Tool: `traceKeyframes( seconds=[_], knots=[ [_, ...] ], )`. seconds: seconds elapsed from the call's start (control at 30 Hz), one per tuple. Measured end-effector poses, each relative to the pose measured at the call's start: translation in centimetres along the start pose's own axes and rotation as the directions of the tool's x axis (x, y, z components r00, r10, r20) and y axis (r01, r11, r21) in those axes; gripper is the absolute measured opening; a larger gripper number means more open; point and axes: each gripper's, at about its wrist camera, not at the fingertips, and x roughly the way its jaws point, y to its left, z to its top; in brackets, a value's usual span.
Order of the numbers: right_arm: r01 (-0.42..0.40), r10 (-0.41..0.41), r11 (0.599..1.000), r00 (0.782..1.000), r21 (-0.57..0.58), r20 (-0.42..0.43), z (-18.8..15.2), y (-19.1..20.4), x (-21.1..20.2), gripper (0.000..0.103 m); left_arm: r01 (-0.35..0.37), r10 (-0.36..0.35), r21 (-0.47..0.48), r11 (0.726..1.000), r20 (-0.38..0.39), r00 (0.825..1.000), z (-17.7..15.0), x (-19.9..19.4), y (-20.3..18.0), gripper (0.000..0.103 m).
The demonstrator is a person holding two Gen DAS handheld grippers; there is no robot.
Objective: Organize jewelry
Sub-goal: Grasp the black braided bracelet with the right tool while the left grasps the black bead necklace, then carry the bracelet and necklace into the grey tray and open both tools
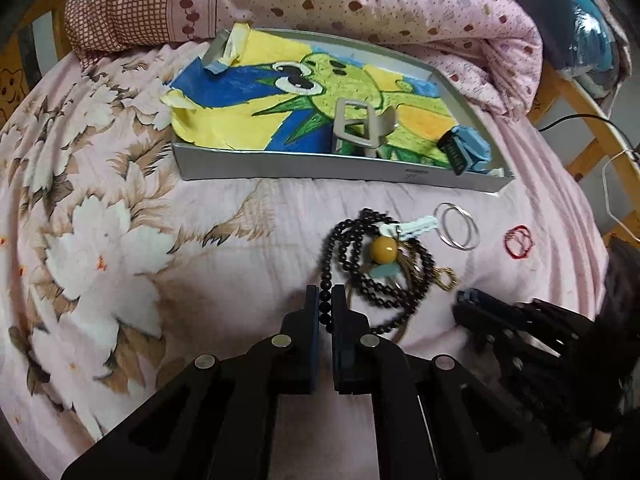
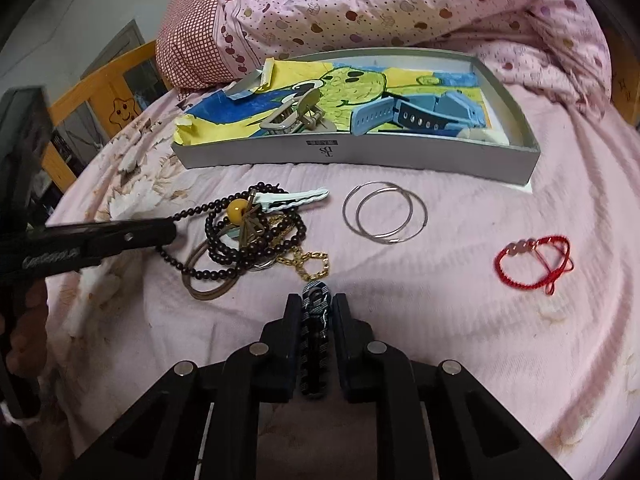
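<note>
Nearby, left hand-held gripper [image 1: 326, 300] clamping bead necklace [image 1: 384, 276], right hand-held gripper [image 2: 316, 308] gripping patterned clip [image 2: 316, 320], hoops [image 2: 384, 212] beside.

I'm in a home bedroom: a bed [image 2: 440, 320] with a pink floral sheet, a dotted quilt [image 2: 400, 4] bunched at the top, a wooden bed rail [image 2: 100, 92] upper left.

A string of dark beads [image 2: 224, 240] with one big yellow bead [image 2: 236, 210] lies tangled on the pink bed with a gold chain [image 2: 314, 266] and a white hair clip [image 2: 294, 200]. Two thin silver hoops [image 2: 384, 213] overlap beside them. A red string bracelet [image 2: 534, 262] lies well apart. The grey box [image 2: 360, 156] holds a tan hair claw clip [image 2: 294, 118] and a blue watch strap [image 2: 416, 118].
</note>
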Motion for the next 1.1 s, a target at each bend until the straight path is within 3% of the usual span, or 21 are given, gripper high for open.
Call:
traceKeyframes(
  seconds=[0.33,0.77,1.1],
  knots=[
    [-0.012,0.012,1.000,0.999,-0.010,0.040,0.1,0.9,-1.8,0.015,0.067,-0.069,0.017,0.998,0.075,0.995,-0.9,-4.9,-1.5,0.003],
    [0.004,-0.001,1.000,0.993,-0.025,0.118,0.7,1.3,-3.7,0.015,0.117,-0.131,0.078,0.990,0.195,0.972,0.7,-10.7,-3.2,0.003],
    [-0.001,0.003,1.000,0.981,-0.009,0.195,1.7,0.9,-5.0,0.015,0.119,-0.142,0.112,0.987,0.233,0.962,1.7,-12.2,-3.9,0.003]
  ],
)
